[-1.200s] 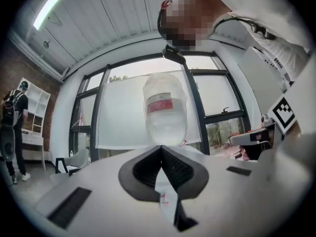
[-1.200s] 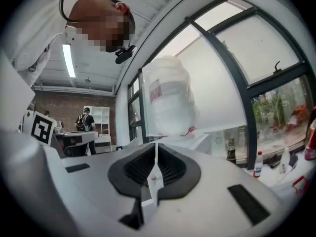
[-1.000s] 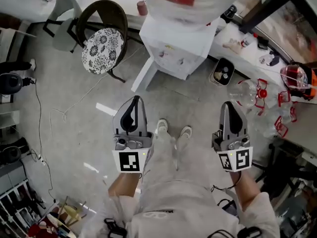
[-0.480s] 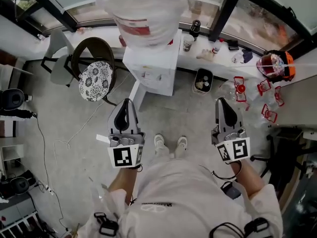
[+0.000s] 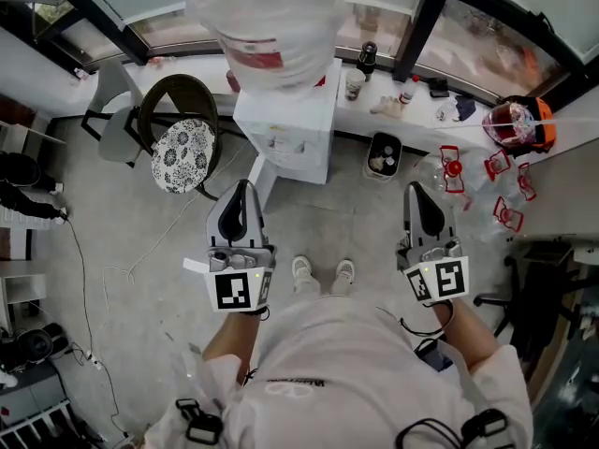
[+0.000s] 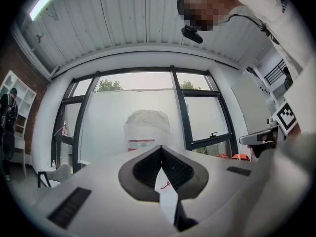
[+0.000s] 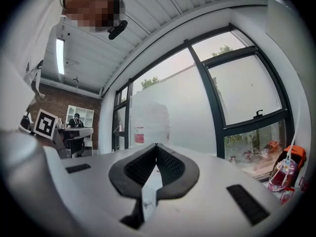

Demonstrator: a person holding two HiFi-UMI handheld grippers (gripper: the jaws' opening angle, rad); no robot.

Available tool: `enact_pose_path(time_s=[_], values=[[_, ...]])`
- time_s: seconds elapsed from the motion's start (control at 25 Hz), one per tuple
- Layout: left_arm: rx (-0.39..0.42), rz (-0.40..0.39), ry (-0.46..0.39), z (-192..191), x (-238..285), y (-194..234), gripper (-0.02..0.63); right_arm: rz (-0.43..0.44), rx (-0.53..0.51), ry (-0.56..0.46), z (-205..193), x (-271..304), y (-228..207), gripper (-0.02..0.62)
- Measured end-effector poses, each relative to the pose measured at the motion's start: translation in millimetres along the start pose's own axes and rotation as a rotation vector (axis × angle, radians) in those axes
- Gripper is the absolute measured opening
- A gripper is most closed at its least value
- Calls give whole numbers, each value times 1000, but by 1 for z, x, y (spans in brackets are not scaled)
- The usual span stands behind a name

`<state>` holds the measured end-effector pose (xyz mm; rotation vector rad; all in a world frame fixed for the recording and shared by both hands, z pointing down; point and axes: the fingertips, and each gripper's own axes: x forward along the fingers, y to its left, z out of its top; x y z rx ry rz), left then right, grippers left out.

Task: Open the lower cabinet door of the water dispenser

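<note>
The white water dispenser (image 5: 292, 131) stands against the window ledge with a plastic-wrapped bottle (image 5: 267, 17) on top. Its front face is seen steeply from above, so the lower door is hard to make out. My left gripper (image 5: 242, 187) hangs shut and empty in front of the dispenser's left corner, apart from it. My right gripper (image 5: 413, 191) is off to the dispenser's right; its jaws have just closed the last bit, with nothing between them. The left gripper (image 6: 161, 147) points at the bottle (image 6: 146, 130). The right gripper (image 7: 156, 145) has the bottle (image 7: 148, 125) ahead of it.
A round chair with a floral cushion (image 5: 182, 148) stands left of the dispenser. A small bin (image 5: 382, 157) sits to its right. Clear and red plastic items (image 5: 468, 171) lie at the right. A cable (image 5: 140, 251) trails on the floor. My shoes (image 5: 323, 269) are between the grippers.
Since one second ago both grippers have risen and the head view has tilted up to take in the windows. Over the last half second they barely moved.
</note>
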<state>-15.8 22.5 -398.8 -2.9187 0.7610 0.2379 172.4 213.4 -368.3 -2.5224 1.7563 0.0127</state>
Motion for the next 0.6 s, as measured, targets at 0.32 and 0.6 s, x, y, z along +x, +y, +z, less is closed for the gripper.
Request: enact_pose_path(time_s=[0.32,0.6], values=[[3,-7,0,3,-4,-2,2,-3,-10,-9,6,-2,4,15],[6,-8,-10,10,-10,-8,2,-1,-13,-17,10,-11,5,15]])
